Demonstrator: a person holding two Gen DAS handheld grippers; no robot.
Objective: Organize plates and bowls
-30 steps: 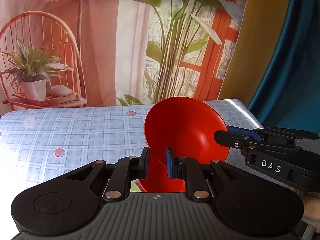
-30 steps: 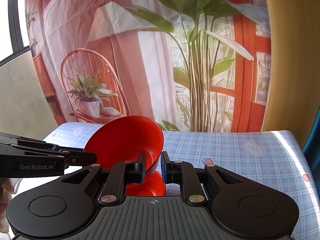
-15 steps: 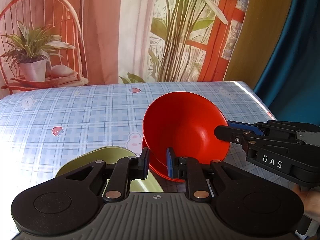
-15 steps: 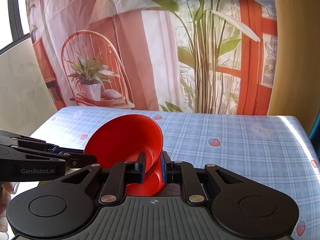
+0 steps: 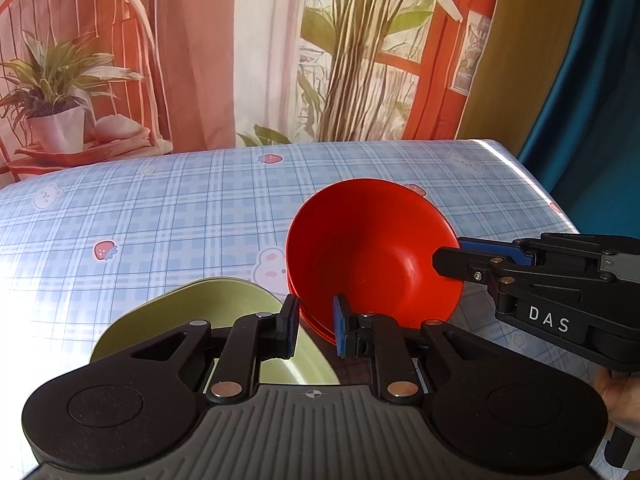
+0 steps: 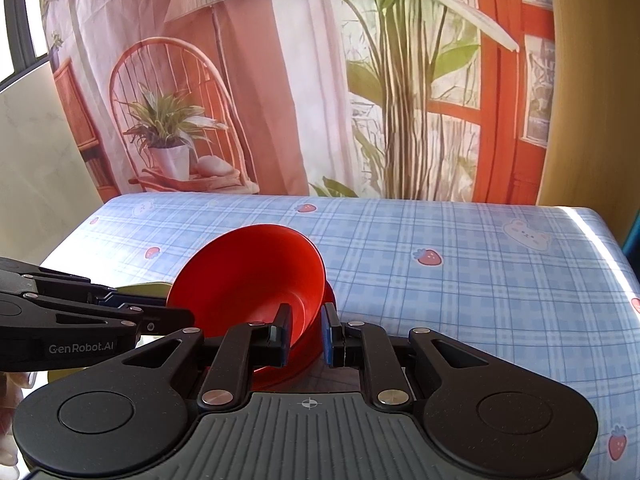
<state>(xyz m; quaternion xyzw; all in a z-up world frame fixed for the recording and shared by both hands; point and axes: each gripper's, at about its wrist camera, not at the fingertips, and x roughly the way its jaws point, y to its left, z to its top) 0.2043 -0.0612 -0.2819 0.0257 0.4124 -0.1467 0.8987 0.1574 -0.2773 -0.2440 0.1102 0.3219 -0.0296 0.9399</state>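
I have the red bowl (image 5: 372, 248) pinched from two sides, tilted with its opening turned toward the left wrist camera. My left gripper (image 5: 316, 326) is clamped on the bowl's near rim, one finger outside the wall and one inside. My right gripper (image 6: 305, 334) is clamped on the opposite rim in the same way; in the left view its fingers (image 5: 452, 262) reach in from the bowl's right side. The bowl sits low over the checked tablecloth (image 5: 180, 216), and I cannot tell whether its base touches the cloth. A second red rim (image 6: 329, 300) shows just under the bowl. A green plate (image 5: 192, 312) lies on the cloth just left of the bowl, partly hidden behind my left gripper.
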